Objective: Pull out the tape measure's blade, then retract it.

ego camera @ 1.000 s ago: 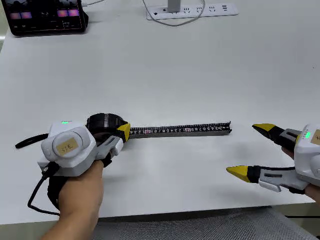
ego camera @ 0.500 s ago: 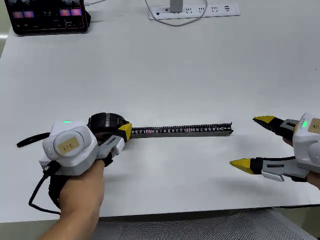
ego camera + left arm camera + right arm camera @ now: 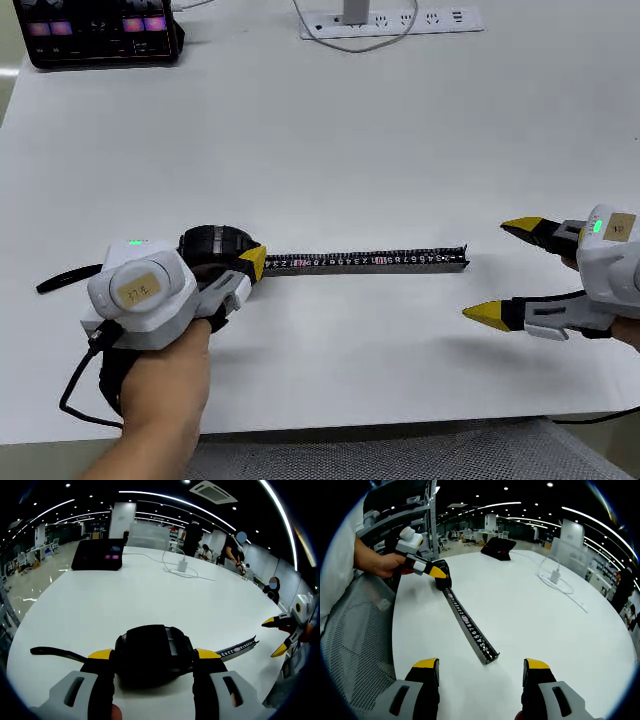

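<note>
The tape measure (image 3: 213,248) is black and sits on the white bench (image 3: 330,130), near the front edge on the left side. The left claw (image 3: 236,276) is closed on it, with one yellow-tipped jaw on each side. The blade (image 3: 365,261) is out and lies flat on the bench, pointing to the right. Its end is free. The right claw (image 3: 503,270) is just past that end and does not touch it. It is wide open and holds nothing. A black strap (image 3: 66,278) lies on the bench to the left of the tape measure.

The bench is big, white and smooth. At its far edge are a dark screen (image 3: 95,30) with pink lights and a white power strip (image 3: 392,20).

The left gripper view looks over the tape measure (image 3: 153,652) from behind. It shows a big hall with long lights on the ceiling and people (image 3: 192,537) standing past the bench. The right gripper view looks along the blade (image 3: 467,624), so its numbers and hooked end show. It also shows a hand (image 3: 385,564) holding the left claw, a grey mesh chair (image 3: 360,645) beside the bench, and tall shelves (image 3: 415,515) behind.
</note>
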The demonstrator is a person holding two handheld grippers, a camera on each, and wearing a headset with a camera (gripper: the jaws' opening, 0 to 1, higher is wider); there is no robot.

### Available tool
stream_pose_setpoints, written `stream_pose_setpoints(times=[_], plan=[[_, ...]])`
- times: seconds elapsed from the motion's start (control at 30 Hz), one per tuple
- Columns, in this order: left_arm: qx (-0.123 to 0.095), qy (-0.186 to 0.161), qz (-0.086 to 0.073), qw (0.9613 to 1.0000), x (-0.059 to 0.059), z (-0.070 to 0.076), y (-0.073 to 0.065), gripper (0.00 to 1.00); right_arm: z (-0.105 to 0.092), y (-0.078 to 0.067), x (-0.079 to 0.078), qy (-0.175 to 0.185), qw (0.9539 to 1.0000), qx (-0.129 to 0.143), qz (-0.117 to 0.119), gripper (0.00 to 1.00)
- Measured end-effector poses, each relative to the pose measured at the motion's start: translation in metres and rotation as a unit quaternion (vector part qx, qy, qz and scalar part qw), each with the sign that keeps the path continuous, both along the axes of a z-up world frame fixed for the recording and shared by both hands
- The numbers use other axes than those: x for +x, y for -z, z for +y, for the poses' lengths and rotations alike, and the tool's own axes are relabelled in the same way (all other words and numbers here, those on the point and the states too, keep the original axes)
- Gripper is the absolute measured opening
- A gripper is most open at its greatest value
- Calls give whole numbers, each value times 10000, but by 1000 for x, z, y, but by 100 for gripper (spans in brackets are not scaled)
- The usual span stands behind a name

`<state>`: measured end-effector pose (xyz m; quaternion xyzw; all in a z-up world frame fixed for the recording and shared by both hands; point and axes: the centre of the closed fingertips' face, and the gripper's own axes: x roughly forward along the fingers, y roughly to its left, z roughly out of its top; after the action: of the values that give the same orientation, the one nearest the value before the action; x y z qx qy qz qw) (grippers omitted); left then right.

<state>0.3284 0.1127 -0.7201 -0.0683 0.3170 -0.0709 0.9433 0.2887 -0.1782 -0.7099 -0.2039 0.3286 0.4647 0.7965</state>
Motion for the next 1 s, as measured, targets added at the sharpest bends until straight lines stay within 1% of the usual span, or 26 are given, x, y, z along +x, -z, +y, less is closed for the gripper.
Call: stream_pose_setpoints(times=[0.07,0.13,0.23,0.3,0.5,0.57,0.63,0.77,0.8,0.93,0.97,1.0], plan=[[-1,2,2,10000,0,0,0,59,1,1,1,-91,9999,-37,38,66],[-4,3,3,10000,0,0,0,59,1,2,3,-140,9999,-91,16,65],[-7,4,4,10000,0,0,0,59,2,4,6,-239,9996,-152,43,64],[-8,3,5,10000,0,0,0,59,3,5,7,-306,9993,-180,99,63],[-7,3,6,10000,0,0,0,59,6,10,11,-501,9982,-303,161,61],[-5,6,11,10000,0,0,0,59,6,11,13,-563,9977,-340,167,58],[-5,7,11,10000,0,0,0,59,7,13,14,-627,9971,-370,230,57],[-9,7,16,10000,0,0,1,59,8,18,15,-849,9947,-514,264,51],[-11,7,17,10000,0,0,1,59,9,18,15,-899,9942,-512,286,50],[-13,7,18,10000,0,0,1,59,10,22,16,-1111,9913,-640,290,40],[-12,7,17,10000,0,0,1,59,11,23,16,-1145,9907,-661,323,39],[-14,6,16,10000,0,0,1,59,11,24,17,-1176,9902,-697,300,38]])
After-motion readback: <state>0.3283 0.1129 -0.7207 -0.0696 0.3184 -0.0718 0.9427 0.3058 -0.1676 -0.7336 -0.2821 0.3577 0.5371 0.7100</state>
